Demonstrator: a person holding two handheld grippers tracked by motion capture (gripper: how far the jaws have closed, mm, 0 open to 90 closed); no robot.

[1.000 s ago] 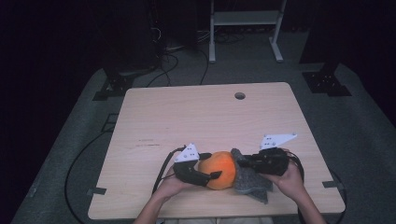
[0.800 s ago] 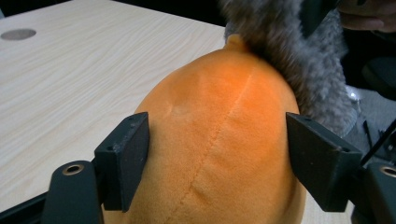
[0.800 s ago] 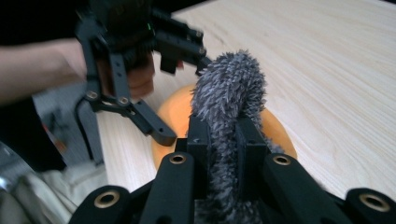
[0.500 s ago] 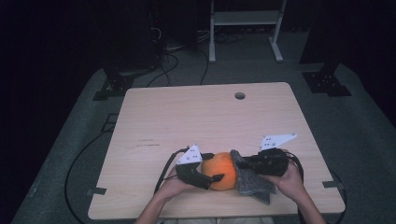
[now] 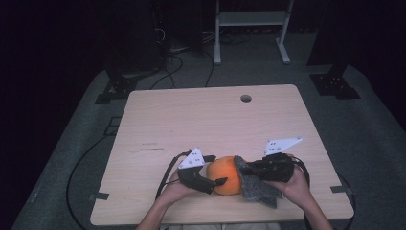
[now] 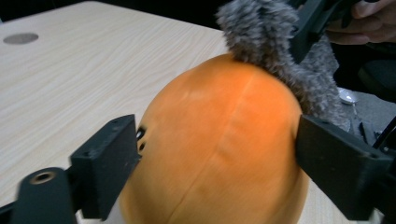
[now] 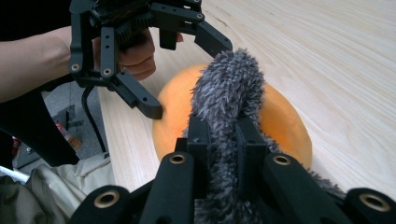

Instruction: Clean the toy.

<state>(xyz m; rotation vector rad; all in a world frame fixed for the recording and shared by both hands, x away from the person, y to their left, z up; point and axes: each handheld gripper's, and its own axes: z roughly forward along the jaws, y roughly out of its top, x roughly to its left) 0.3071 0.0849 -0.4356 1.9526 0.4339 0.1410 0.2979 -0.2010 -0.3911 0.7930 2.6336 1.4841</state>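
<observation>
Now orange ball (image 6: 219, 154) sits btwn just-opened left tongs (image 6: 215, 154); right tongs (image 7: 219, 140) pinch grey cloth (image 7: 224, 93).

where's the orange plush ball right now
In the high view the orange plush ball sits near the table's front edge, between the left hand-held gripper and the grey furry cloth.

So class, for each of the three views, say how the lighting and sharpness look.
High view: the table is lit, its surroundings dark, the picture soft. Left gripper view: the orange ball is bright, the near jaws blurred. Right gripper view: the grey fuzzy cloth is crisp, the foreground jaws softer.
</observation>
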